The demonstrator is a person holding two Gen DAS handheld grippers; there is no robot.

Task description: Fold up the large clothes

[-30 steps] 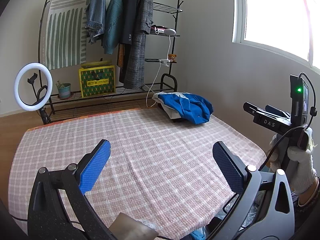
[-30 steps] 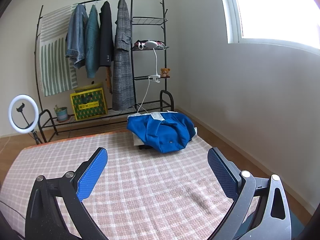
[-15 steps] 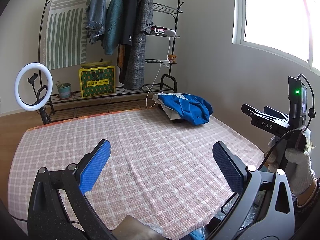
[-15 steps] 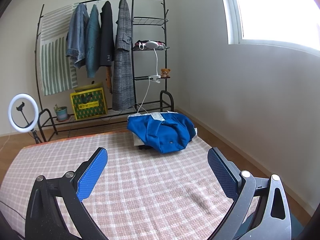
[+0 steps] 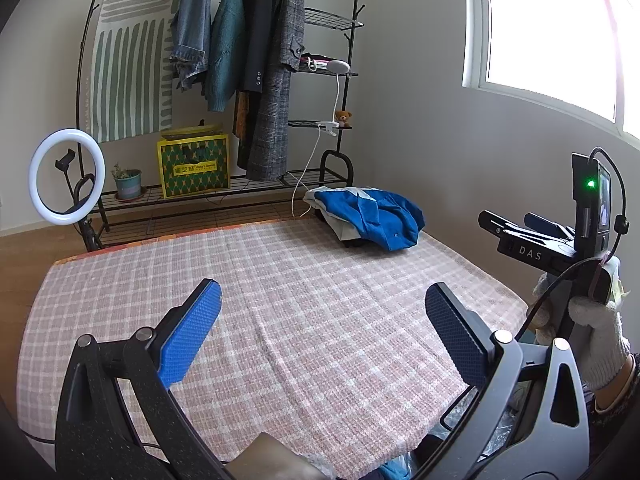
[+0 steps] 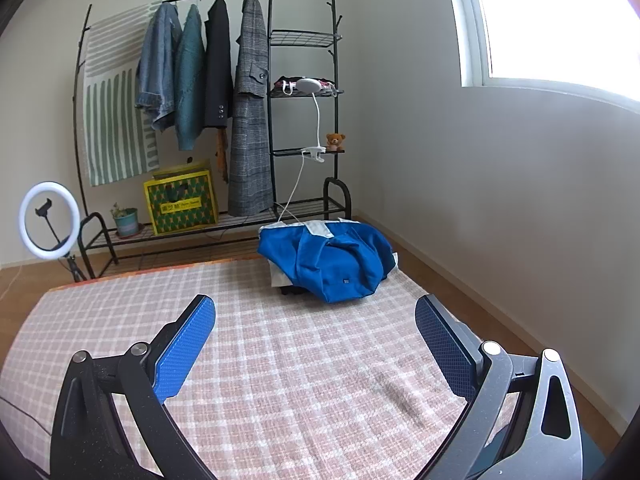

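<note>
Nothing much has shifted; both grippers hold as before. Left wrist view: left gripper (image 5: pixel 322 330) spread apart, empty, over the checked blanket (image 5: pixel 280 288); blue jacket (image 5: pixel 372 220) lies far ahead, right. Right wrist view: right gripper (image 6: pixel 316 340) apart, empty; jacket straight ahead.

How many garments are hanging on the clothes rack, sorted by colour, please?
Blue denim jacket: 1
Teal knit top: 1
Black jacket: 1
Grey checked coat: 1
Total: 4 hanging on the rack; the blue garment lying on the checked cover is not counted.
</note>
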